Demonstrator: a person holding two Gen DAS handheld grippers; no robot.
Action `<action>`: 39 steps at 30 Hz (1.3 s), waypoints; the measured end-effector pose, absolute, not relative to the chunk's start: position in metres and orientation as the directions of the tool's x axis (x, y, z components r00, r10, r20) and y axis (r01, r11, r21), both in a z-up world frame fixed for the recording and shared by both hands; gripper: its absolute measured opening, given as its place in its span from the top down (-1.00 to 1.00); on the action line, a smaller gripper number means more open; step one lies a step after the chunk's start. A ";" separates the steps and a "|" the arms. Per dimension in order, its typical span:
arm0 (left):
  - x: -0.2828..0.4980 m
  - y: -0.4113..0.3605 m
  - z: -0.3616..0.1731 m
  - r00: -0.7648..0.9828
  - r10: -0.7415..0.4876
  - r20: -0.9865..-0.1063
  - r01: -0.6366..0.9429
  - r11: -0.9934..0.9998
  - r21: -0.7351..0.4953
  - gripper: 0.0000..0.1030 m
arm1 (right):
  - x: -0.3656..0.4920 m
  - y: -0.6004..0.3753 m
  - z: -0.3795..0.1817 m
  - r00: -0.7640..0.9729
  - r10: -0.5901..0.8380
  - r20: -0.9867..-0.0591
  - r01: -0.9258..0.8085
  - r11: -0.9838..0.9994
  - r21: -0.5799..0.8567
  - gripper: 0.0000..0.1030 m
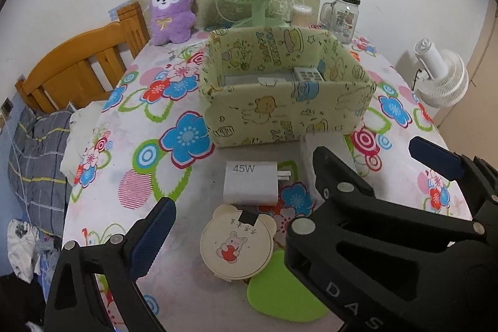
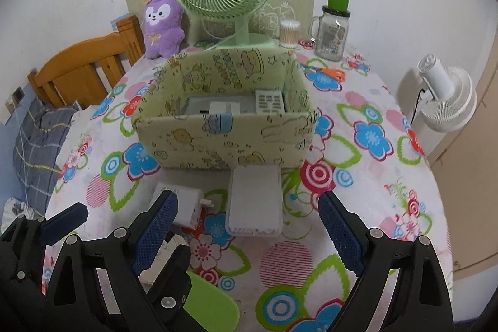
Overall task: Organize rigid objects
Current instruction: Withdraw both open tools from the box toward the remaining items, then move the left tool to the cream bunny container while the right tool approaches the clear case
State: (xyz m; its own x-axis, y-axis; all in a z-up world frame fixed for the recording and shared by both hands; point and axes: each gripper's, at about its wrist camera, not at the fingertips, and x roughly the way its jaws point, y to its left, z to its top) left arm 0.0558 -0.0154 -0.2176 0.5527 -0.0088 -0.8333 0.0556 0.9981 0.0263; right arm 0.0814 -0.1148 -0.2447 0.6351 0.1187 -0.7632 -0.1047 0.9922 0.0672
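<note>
Spanning the flowered tablecloth (image 2: 389, 182), the pale-green printed fabric storage box (image 2: 224, 142) is largest. Your white translucent rectangular plastic case (image 2: 255, 201) lies just before it — probably light, stiff, slippery; take its long sides. Right gripper (image 2: 246, 232): jaws apart, empty. Left gripper (image 1: 239, 223): jaws apart over the white 45W charger block (image 1: 250, 182) — compact, rigid.

You can read "45W" in grey on the white charger (image 1: 250, 183). The black gripper arm (image 1: 354, 304) shows the letters "D A S". The print on the fabric box (image 1: 280, 101) and round bear-eared case (image 1: 237, 245) is too small to read.
</note>
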 end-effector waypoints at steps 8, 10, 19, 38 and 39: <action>0.052 -0.015 -0.238 0.567 -0.006 -0.824 0.100 0.993 0.061 -0.95 | 0.076 -0.113 -0.268 0.630 0.102 -0.770 -0.077 0.995 0.069 -0.82; 0.051 -0.014 -0.244 0.561 0.000 -0.828 0.094 0.993 0.064 -0.94 | 0.075 -0.112 -0.275 0.624 0.101 -0.775 -0.079 0.995 0.066 -0.82; 0.055 -0.008 -0.271 0.527 -0.001 -0.850 0.092 0.994 0.055 -0.94 | 0.079 -0.104 -0.303 0.594 0.088 -0.799 -0.087 0.995 0.045 -0.82; 0.062 0.004 -0.300 0.470 -0.079 -0.879 0.112 0.993 -0.030 -0.90 | 0.086 -0.093 -0.330 0.550 0.057 -0.833 -0.066 0.997 0.025 -0.82; 0.062 0.003 -0.299 0.475 -0.078 -0.877 0.117 0.993 -0.025 -0.85 | 0.086 -0.093 -0.331 0.550 0.060 -0.833 -0.067 0.997 0.027 -0.82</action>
State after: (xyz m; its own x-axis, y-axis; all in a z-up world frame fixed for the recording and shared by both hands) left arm 0.0616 0.0033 -0.2992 0.4747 -0.0777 -0.8767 0.1166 0.9929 -0.0249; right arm 0.0856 -0.0929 -0.3306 0.5498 0.0596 -0.8332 -0.0666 0.9974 0.0275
